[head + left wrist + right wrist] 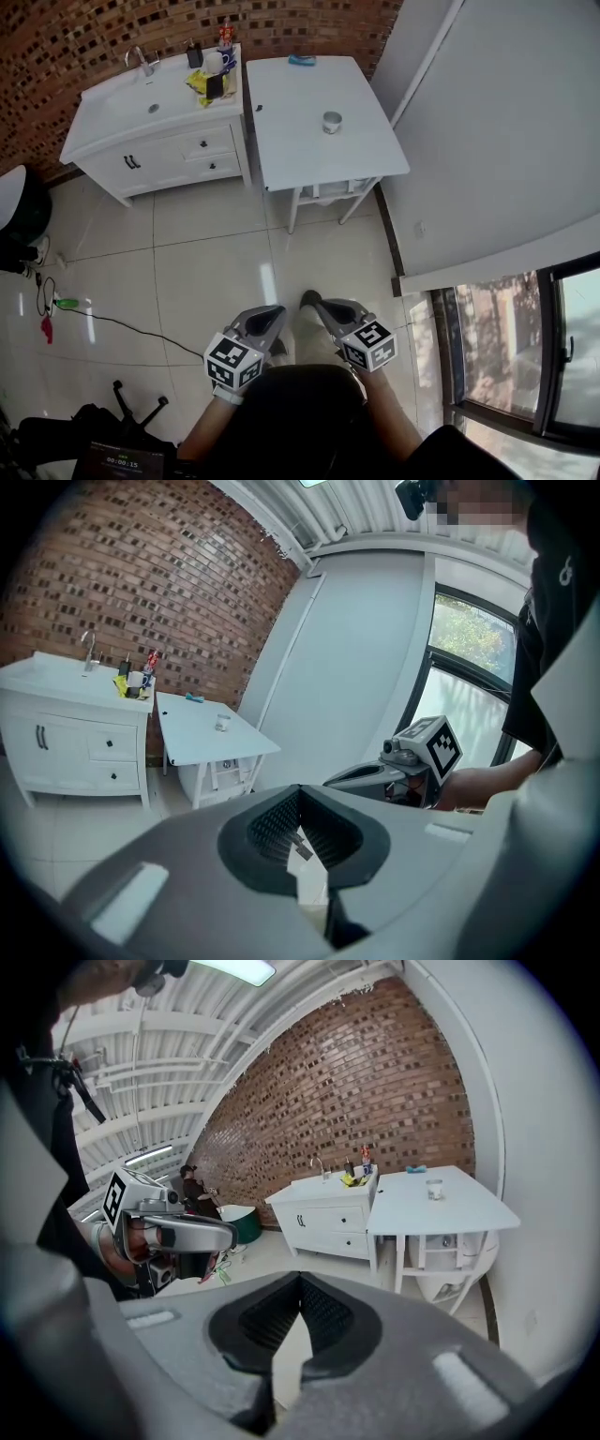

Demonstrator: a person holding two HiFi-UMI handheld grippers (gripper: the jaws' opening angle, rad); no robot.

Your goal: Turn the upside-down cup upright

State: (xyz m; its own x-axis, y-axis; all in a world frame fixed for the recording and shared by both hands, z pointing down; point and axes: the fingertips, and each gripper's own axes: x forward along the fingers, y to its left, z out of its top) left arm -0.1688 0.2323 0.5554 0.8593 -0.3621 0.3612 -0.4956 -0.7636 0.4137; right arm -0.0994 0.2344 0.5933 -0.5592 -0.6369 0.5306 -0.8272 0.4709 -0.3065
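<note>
**Two hand-held grippers closed and empty, cup far off on the worktop**

Both tools are held low and close to the person's body, side by side over the tiled floor (216, 253). The left hand-held gripper (270, 317) has its jaws pressed together; its own view (300, 832) shows the ribbed pads meeting with nothing between them. The right hand-held gripper (328, 307) is the same, with its pads closed on each other and no object in the grip (300, 1307). Each carries its marker cube at the wrist end, the left cube (232, 361) and the right cube (368, 344) both facing up in the head view. Each tool also shows in the other's view, the right one (337, 782) and the left one (230, 1234), level with each other and a little apart.

Well ahead, across open floor, stands a white worktop (300, 150) against the pale wall. The cup (332, 122) sits on it towards the wall-side edge, alone in that part of the surface and well apart from both tools (222, 723) (434, 1189). From this far off I cannot tell which way up it stands. A small blue thing (302, 60) lies at the far end of the same surface.

Just beside the worktop is a white cabinet (178, 155) with a basin and a tap (141, 58), backed by a brick wall (84, 37). A black cable (122, 323) trails across the floor on the left, and a window (525, 347) fills the lower right.
</note>
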